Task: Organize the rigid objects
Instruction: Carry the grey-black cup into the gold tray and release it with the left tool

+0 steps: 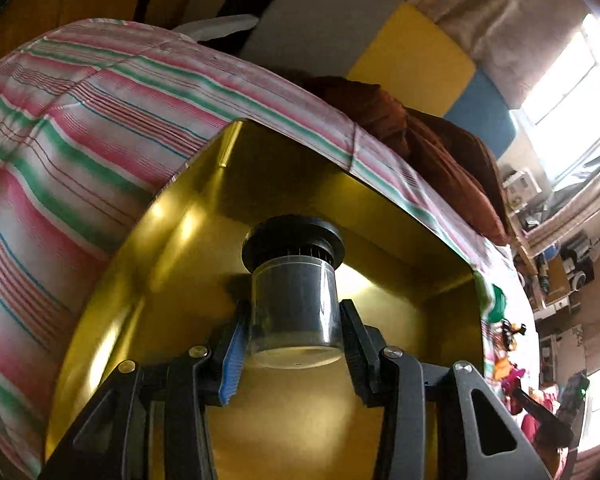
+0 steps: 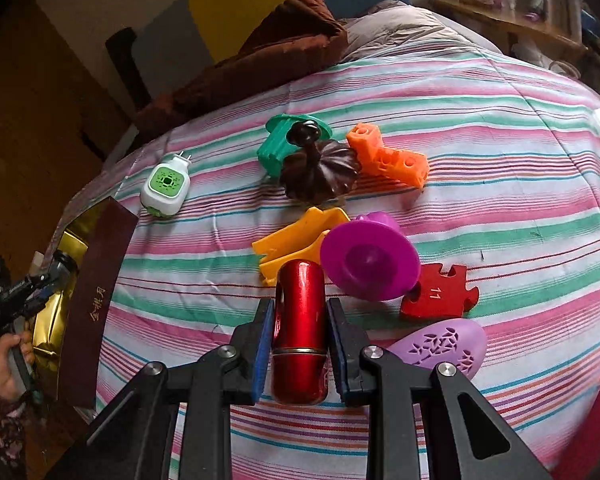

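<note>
Gripping a clear jar, black lid down, the left tool is hovering over a gold box; the right tool is clamping a red cylinder.

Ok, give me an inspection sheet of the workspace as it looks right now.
Surface: striped bedsheet, gold box at its edge.
Job's things: clear jar with black cap; red metal tube.
Clutter: green-and-white plug-in, green toy, brown flower-shaped piece, orange block, yellow piece, purple cup, red puzzle piece, lilac oval.
Grippers: left gripper grips the jar over the box; right gripper shut on the tube.
Cables: nothing seen.
Surroundings: brown blanket, cluttered shelves.
</note>
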The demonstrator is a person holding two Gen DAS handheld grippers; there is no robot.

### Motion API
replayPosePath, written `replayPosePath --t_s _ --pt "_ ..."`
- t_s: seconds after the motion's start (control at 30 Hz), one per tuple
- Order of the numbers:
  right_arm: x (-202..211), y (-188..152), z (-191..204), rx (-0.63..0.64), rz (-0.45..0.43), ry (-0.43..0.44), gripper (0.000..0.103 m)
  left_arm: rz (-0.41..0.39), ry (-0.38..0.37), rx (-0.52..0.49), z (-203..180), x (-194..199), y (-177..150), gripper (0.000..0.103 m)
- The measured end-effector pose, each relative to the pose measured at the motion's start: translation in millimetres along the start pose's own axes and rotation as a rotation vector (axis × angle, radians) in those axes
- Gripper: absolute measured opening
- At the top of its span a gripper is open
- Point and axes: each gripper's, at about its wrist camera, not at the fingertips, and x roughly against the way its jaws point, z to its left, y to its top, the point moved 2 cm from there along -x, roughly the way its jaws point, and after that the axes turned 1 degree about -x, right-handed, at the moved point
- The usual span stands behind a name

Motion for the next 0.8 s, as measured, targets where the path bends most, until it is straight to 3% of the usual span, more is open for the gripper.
replayPosePath --t_s 0.13,0.23,0.4,0.67,0.8 --pt "-1.0 0.1 1.0 0.008 -0.001 0.001 0.026 -0.015 0.064 0.057 14.6 -5.2 16.1 0.044" --pt "-2.0 -0.3 0.1 0.009 0.001 -0.002 0.026 -0.005 0.048 0.132 24.0 -5.3 20.0 0.044" --pt "-2.4 0.2 -0.1 0.01 0.002 -0.004 0.026 -0.025 0.046 0.147 22.4 2.8 15.0 0.045" --pt "-3.5 0.7 2.3 0.021 -0.003 -0.008 0.026 -0.111 -0.022 0.127 10.4 37.8 -23.5 0.045" --pt "2.4 0.8 8.2 0.04 -0.048 -0.009 0.026 -0.127 -0.066 0.117 -1.1 49.3 -46.0 0.046"
